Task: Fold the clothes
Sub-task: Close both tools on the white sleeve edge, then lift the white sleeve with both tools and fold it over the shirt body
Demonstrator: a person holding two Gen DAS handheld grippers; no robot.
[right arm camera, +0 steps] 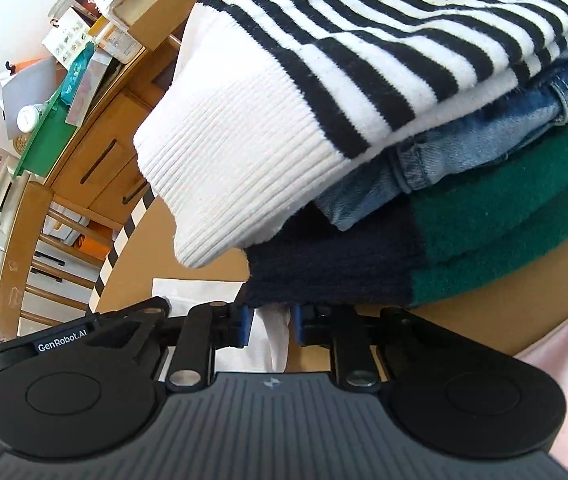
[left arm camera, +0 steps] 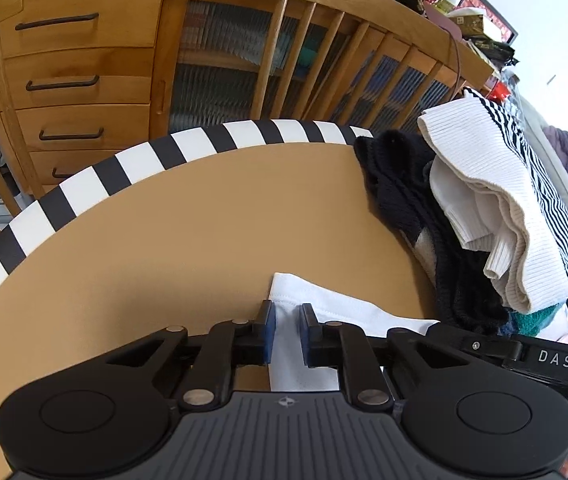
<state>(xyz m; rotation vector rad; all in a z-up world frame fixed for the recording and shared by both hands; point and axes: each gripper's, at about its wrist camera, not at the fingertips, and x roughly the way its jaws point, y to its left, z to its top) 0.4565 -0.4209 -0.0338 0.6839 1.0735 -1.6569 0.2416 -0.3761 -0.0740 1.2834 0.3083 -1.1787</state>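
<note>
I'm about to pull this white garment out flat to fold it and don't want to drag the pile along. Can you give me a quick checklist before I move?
1. Left claw astride the white garment: ok, cloth lies between its pads; whether they pinch it, cannot tell.
2. Right claw on the same garment: ok, white cloth sits in its gap; grip firmness cannot tell.
3. Garment free of the clothes pile: cannot tell, its far edge runs toward the pile.
4. Striped sweater cuff clear of the right claw: not ok, it hangs just above.
5. Bare table ahead for spreading: ok.
</note>
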